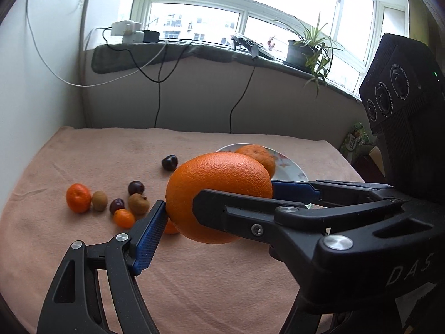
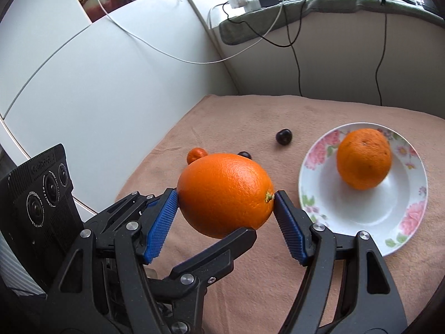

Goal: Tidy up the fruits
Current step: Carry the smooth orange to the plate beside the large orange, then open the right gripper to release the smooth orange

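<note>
- Both grippers pinch one large orange (image 2: 225, 193) clear of the blanket-covered counter (image 1: 83, 161). The right gripper (image 2: 225, 204) has its blue pads at the orange's 3 and 9 o'clock; the left gripper (image 1: 219, 197) has its jaws clamped across the same fruit.
- You should expect a firm, fairly heavy fruit with slick, pebbled rind. Grip across its widest girth, and avoid the stem end.
- At 2 o'clock, the plate (image 2: 314, 178) holds a second orange (image 2: 364, 158); it will roll if nudged.
- Small fruits (image 1: 116, 203) remain at 10 o'clock.

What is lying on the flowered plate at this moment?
One orange fruit lies on the flowered plate, and the rest of the visible dish is bare. The plate's near edge is covered by the right gripper, so nothing can be said there.
</note>
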`<state>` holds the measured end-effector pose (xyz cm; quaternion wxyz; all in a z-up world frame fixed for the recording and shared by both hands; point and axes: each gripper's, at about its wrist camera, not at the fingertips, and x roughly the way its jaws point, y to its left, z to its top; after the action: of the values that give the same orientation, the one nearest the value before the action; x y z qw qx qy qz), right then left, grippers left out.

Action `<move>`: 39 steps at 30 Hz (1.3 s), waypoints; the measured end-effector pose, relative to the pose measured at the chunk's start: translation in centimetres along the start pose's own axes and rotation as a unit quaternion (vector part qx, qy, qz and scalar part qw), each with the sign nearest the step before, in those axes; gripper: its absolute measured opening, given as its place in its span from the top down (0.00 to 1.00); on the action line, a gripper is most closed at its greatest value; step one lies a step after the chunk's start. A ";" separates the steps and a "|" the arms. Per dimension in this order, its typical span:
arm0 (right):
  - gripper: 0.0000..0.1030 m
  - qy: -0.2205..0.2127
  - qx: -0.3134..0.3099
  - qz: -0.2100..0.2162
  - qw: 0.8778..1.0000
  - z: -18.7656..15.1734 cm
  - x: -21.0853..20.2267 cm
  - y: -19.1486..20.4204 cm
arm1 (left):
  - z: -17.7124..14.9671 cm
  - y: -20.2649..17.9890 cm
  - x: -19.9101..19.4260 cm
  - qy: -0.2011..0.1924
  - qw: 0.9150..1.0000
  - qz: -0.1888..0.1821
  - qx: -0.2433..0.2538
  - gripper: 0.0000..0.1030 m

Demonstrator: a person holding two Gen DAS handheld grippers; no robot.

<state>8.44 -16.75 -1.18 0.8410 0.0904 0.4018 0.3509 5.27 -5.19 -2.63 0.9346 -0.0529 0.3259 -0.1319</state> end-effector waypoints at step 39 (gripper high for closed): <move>0.28 -0.053 0.114 -0.053 0.991 0.4 -5.6 -11.3 | 1.4 -6.0 6.7 0.069 0.994 -0.071 0.048 0.31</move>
<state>12.17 -28.80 -2.41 0.8628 0.1822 0.3984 0.2523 9.90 -12.79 -4.40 0.8996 -0.0214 0.3785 -0.2168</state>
